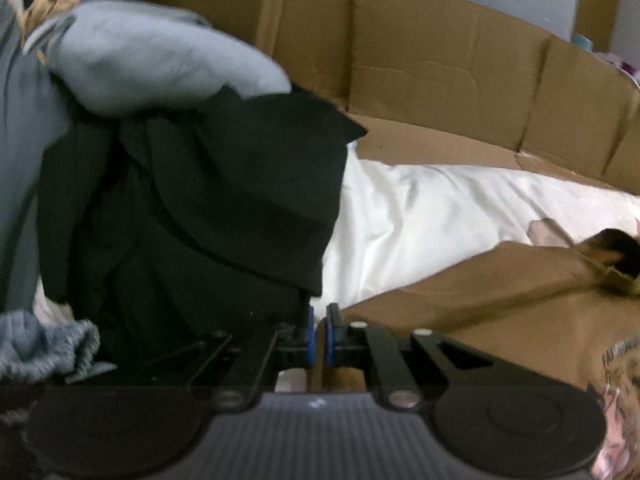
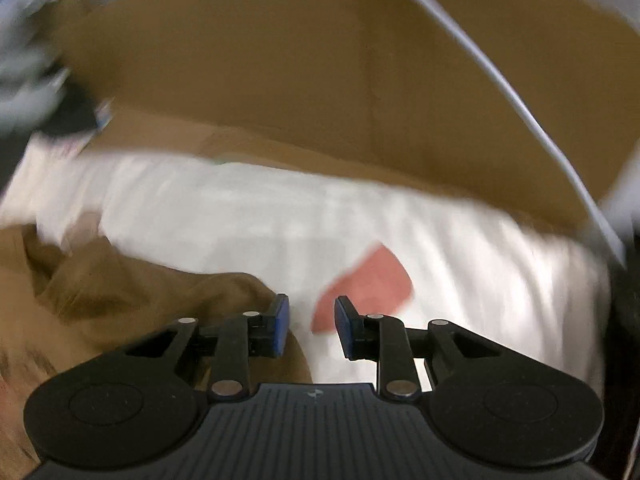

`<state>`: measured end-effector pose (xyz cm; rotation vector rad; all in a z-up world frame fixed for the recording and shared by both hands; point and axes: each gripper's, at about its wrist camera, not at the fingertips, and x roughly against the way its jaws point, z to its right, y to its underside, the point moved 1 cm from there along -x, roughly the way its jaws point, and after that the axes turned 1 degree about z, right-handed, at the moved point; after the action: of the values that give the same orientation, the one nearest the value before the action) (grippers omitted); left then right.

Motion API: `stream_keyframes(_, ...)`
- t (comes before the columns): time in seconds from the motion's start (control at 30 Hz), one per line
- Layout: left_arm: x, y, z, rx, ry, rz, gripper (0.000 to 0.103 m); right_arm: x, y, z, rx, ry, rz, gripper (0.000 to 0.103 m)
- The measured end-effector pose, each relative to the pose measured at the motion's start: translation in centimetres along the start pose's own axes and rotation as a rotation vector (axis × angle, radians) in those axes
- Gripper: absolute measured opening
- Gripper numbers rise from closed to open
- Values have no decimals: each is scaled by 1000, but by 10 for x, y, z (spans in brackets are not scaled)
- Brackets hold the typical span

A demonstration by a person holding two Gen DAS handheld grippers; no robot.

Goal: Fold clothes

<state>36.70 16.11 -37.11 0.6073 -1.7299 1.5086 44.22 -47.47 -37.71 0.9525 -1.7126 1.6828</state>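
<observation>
A brown garment (image 1: 480,304) with some print near its lower right lies on the white sheet (image 1: 440,208). My left gripper (image 1: 320,336) is shut, and the garment's left edge runs in between its blue pads. In the blurred right wrist view the same brown garment (image 2: 120,296) lies bunched at the left and reaches under the left finger (image 2: 282,324). My right gripper (image 2: 312,326) stands partly open just above the white sheet (image 2: 480,272), with only the sheet and a pink patch (image 2: 368,284) showing between its fingers.
A heap of black clothes (image 1: 200,208) and a pale blue garment (image 1: 160,64) fill the left side, with a grey knit piece (image 1: 40,344) below. Cardboard walls (image 1: 440,60) stand behind the sheet. A white cable (image 2: 500,80) crosses the cardboard (image 2: 300,60) in the right wrist view.
</observation>
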Motion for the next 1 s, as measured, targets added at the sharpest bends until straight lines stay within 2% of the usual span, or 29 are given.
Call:
stream_keyframes(0.1, 0, 4, 2, 10, 9, 8, 6, 19, 4, 1, 31, 19, 34, 30)
stream_keyframes(0.2, 2, 10, 5, 8, 18, 7, 6, 30, 4, -7, 71, -8, 46, 30)
stream_keyframes(0.3, 4, 16, 7, 6, 22, 1, 7, 22, 6, -23, 113, -21, 23, 30)
stream_keyframes(0.6, 9, 24, 5, 7, 22, 7, 7, 15, 13, -63, 198, 13, -4, 30)
stream_keyframes(0.7, 9, 24, 5, 2, 25, 6, 7, 4, 15, -62, 171, 55, -34, 30)
stream_keyframes(1.0, 7, 33, -4, 7, 44, -17, 9, -16, 25, -52, 99, 30, -99, 30)
